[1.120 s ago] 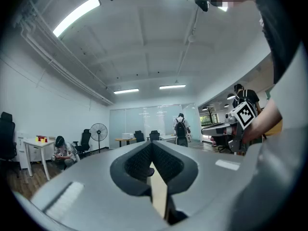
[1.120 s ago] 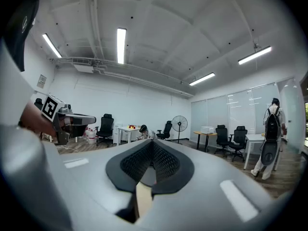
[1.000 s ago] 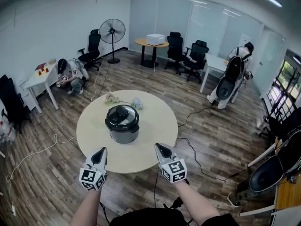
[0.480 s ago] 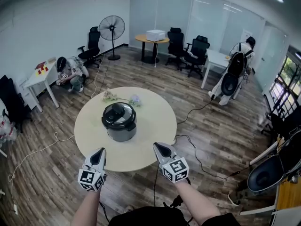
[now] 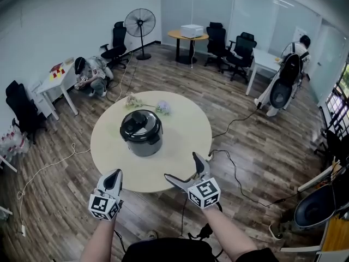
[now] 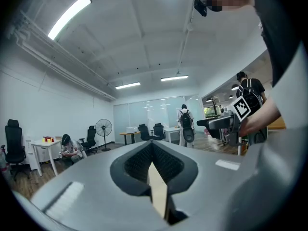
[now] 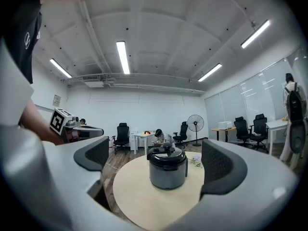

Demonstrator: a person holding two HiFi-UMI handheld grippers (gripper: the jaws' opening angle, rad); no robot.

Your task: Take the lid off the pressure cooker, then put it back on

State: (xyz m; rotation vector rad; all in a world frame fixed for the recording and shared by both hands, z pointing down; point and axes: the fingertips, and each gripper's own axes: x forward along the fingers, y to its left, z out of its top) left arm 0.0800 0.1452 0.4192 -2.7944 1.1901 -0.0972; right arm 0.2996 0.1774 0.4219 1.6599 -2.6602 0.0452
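Observation:
The dark grey pressure cooker [image 5: 142,135] stands on the round beige table [image 5: 182,141] with its black lid [image 5: 140,125] on. It also shows in the right gripper view, where the cooker [image 7: 167,172] sits straight ahead beyond the jaws. My left gripper [image 5: 113,177] is shut and empty at the table's near edge, left of the cooker; its pads [image 6: 153,160] meet. My right gripper [image 5: 184,168] hangs at the near right edge; its jaws are opening wide with nothing between them. Both grippers are well short of the cooker.
Small artificial flowers [image 5: 134,101] lie on the table behind the cooker. A black cable [image 5: 234,171] runs across the wood floor to the right. A person [image 5: 91,75] crouches by a white desk [image 5: 57,79] at the left; office chairs [image 5: 238,49] and a fan [image 5: 140,23] stand farther back.
My right gripper's jaws have gone from shut to wide apart. The left gripper stays shut. The head view has shifted a little, and the cooker has not moved on the table.

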